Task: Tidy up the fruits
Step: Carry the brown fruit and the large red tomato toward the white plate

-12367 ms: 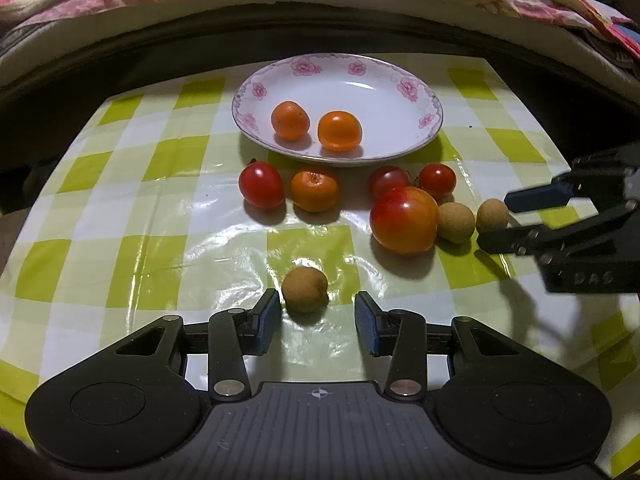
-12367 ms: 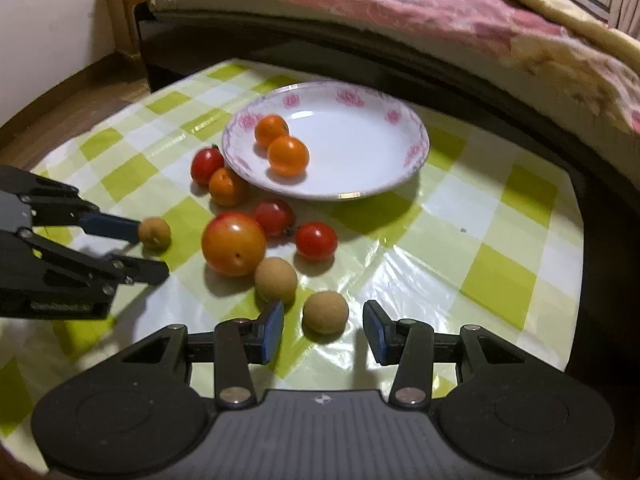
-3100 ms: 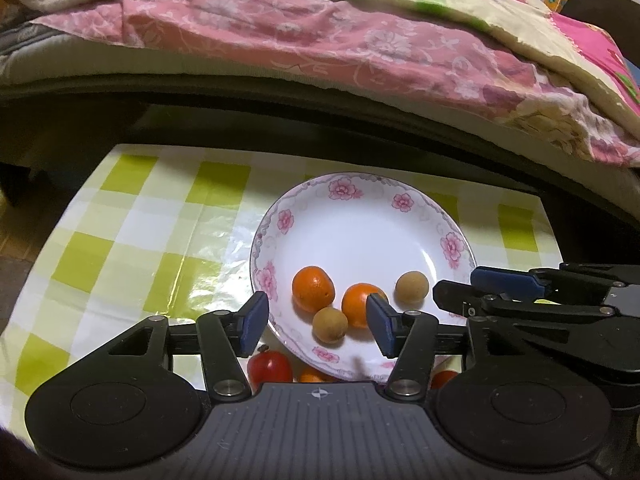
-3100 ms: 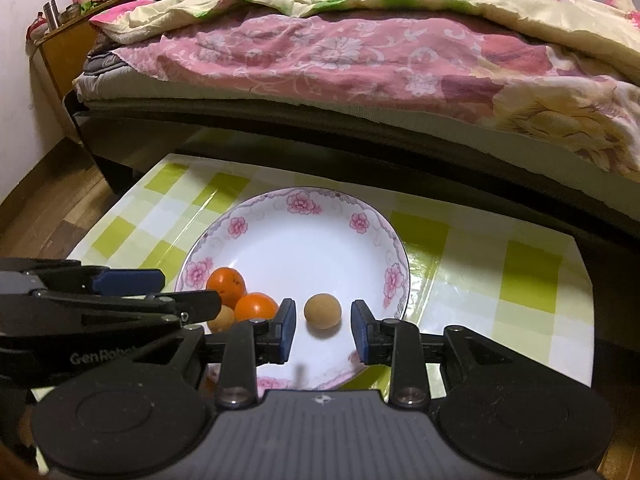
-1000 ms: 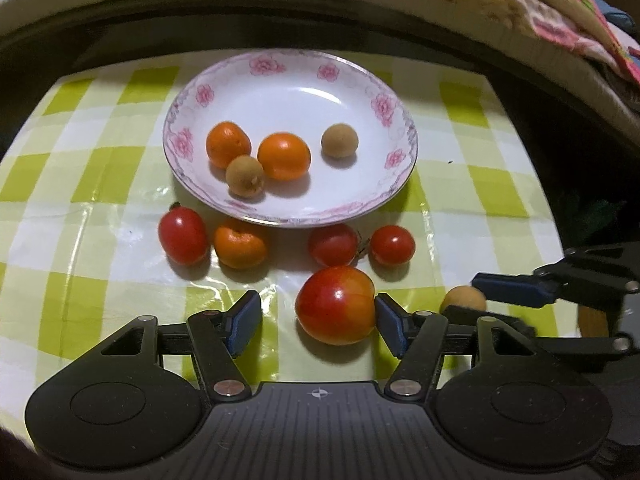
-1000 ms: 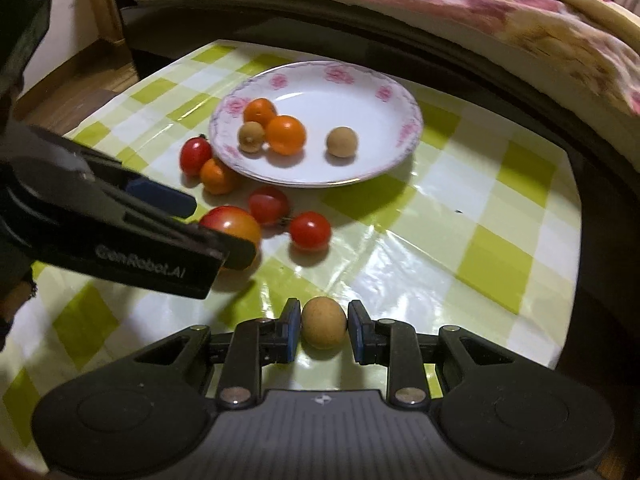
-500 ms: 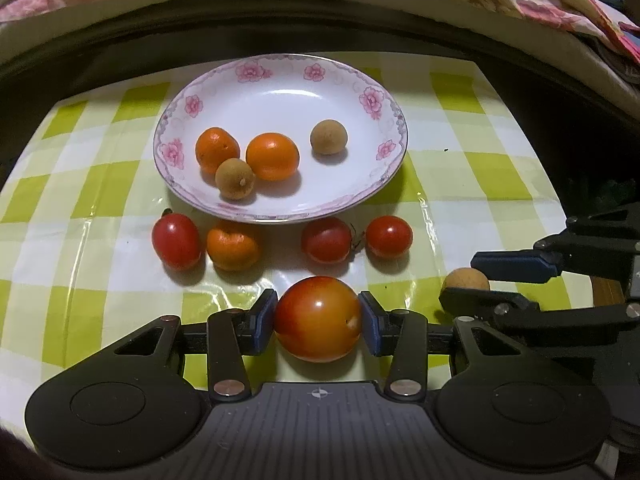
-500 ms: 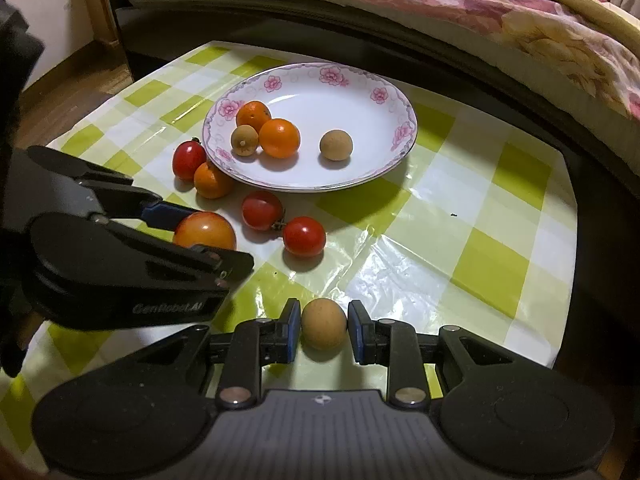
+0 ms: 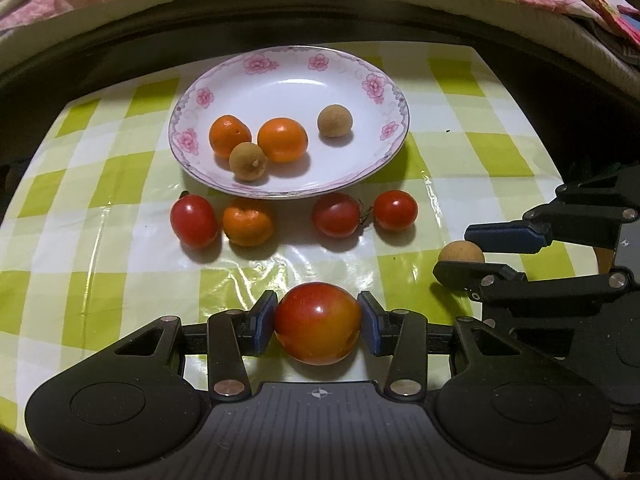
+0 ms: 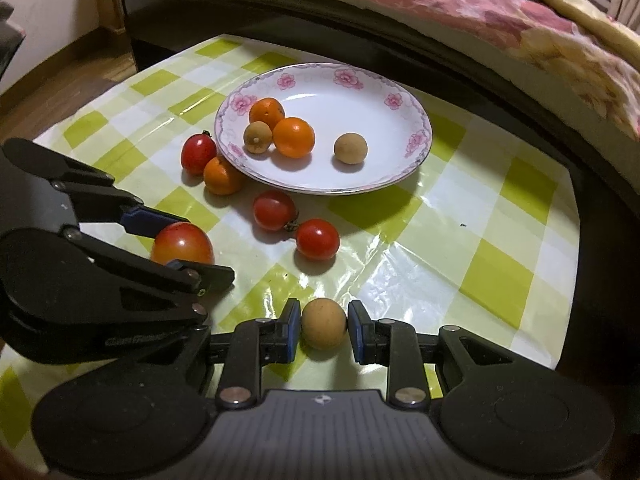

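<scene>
The left tongs sit low over the near edge of the tabletop, their 2 blue pads pressed against either side of a large tomato. The right tongs are level beside them toward the right edge, 2 pads closed in on a longan, the left pad touching it and a sliver of gap at the right pad.
</scene>
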A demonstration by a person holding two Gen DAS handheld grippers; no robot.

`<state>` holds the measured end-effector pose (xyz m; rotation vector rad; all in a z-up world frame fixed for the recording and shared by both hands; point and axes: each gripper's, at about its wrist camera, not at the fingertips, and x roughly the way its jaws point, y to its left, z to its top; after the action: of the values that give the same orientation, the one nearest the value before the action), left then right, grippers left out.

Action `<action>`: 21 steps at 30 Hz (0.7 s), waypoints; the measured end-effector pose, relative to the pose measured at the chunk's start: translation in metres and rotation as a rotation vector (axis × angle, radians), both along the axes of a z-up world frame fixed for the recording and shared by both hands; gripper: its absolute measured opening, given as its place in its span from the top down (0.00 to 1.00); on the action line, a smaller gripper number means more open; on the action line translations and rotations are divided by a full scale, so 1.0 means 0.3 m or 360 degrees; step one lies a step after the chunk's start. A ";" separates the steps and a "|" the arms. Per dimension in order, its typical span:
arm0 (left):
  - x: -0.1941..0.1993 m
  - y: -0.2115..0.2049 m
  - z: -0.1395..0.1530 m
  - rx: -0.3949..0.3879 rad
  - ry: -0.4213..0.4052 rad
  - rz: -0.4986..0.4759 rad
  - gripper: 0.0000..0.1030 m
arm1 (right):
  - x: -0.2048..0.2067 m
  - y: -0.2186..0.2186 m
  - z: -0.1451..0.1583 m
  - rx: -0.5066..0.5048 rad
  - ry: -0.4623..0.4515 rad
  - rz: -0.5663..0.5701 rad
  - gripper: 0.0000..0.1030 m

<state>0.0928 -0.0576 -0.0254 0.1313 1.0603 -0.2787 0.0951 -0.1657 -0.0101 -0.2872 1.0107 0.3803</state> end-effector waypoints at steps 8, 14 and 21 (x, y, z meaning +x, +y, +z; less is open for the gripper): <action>0.002 0.004 -0.005 0.0011 -0.0001 -0.0004 0.50 | 0.012 0.011 -0.027 -0.0034 0.0016 0.0009 0.72; -0.001 -0.001 0.000 0.0039 -0.0005 -0.0010 0.50 | 0.010 0.017 -0.026 -0.0044 0.0011 0.0017 0.72; 0.001 0.000 0.005 0.0061 -0.0010 -0.0004 0.50 | 0.006 0.023 -0.021 -0.0044 0.0004 0.0026 0.72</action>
<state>0.0930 -0.0575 -0.0240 0.1680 1.0596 -0.2603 0.0970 -0.1588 -0.0164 -0.3202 1.0169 0.3819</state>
